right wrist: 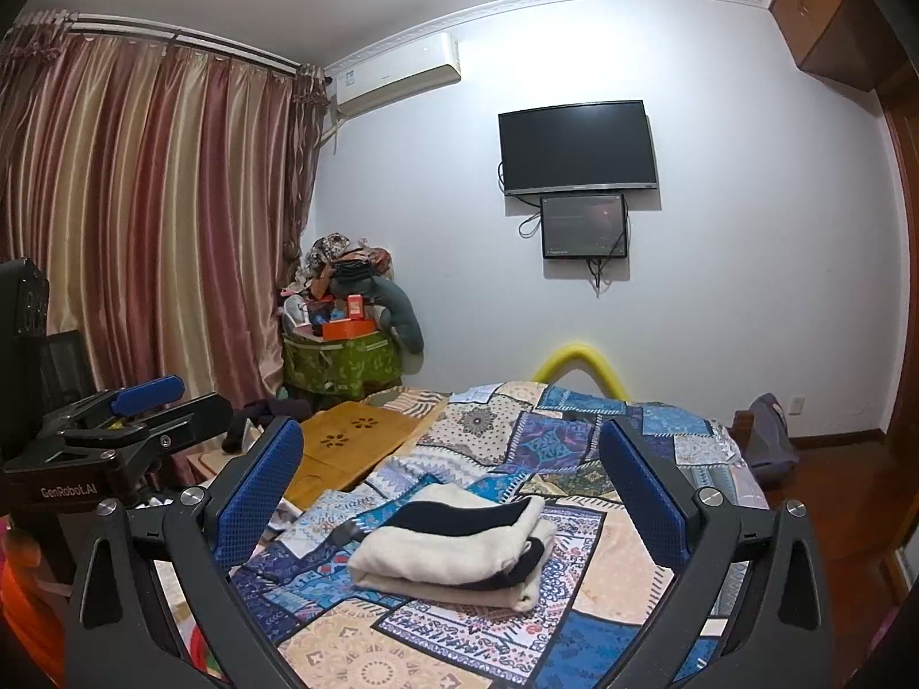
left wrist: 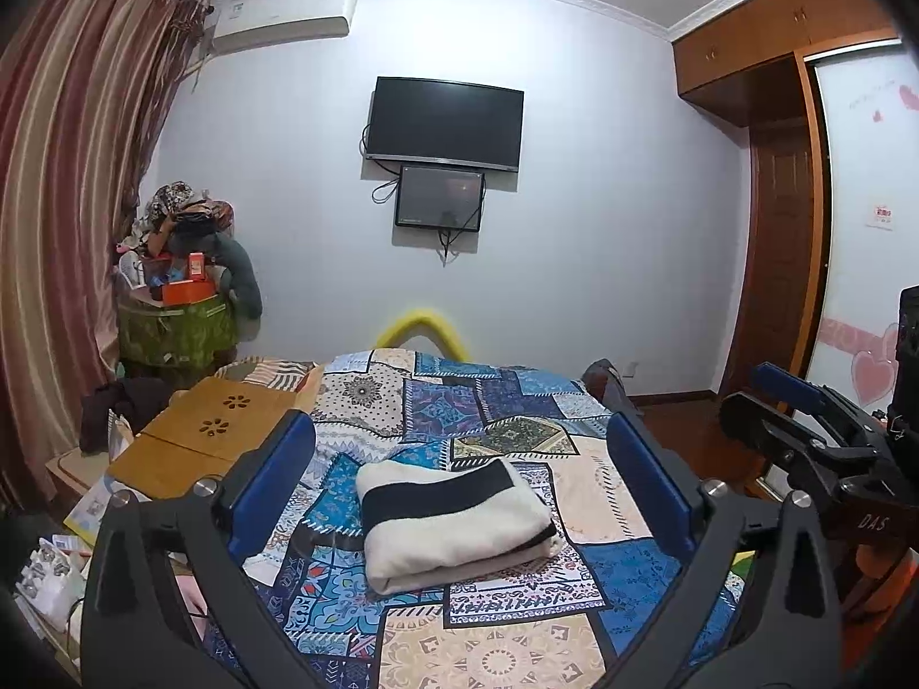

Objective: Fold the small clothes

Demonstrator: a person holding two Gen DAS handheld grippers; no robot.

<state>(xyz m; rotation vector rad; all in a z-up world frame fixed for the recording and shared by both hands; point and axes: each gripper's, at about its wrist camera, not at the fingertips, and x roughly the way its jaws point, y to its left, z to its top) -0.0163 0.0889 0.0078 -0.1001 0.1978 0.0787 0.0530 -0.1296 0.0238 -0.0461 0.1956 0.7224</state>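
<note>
A cream garment with black stripes (left wrist: 454,522) lies folded in a thick bundle on the patchwork bedspread (left wrist: 494,419); it also shows in the right wrist view (right wrist: 459,545). My left gripper (left wrist: 459,459) is open and empty, held above the bed with the bundle between and beyond its blue pads. My right gripper (right wrist: 454,465) is open and empty, also above the bed short of the bundle. The right gripper shows at the right edge of the left wrist view (left wrist: 804,419), and the left gripper at the left edge of the right wrist view (right wrist: 120,419).
A wooden lap table (left wrist: 212,436) lies on the bed's left side. A green box piled with clutter (left wrist: 178,316) stands in the far left corner by the curtain (left wrist: 63,201). A TV (left wrist: 445,123) hangs on the far wall. A wardrobe (left wrist: 792,172) is at right.
</note>
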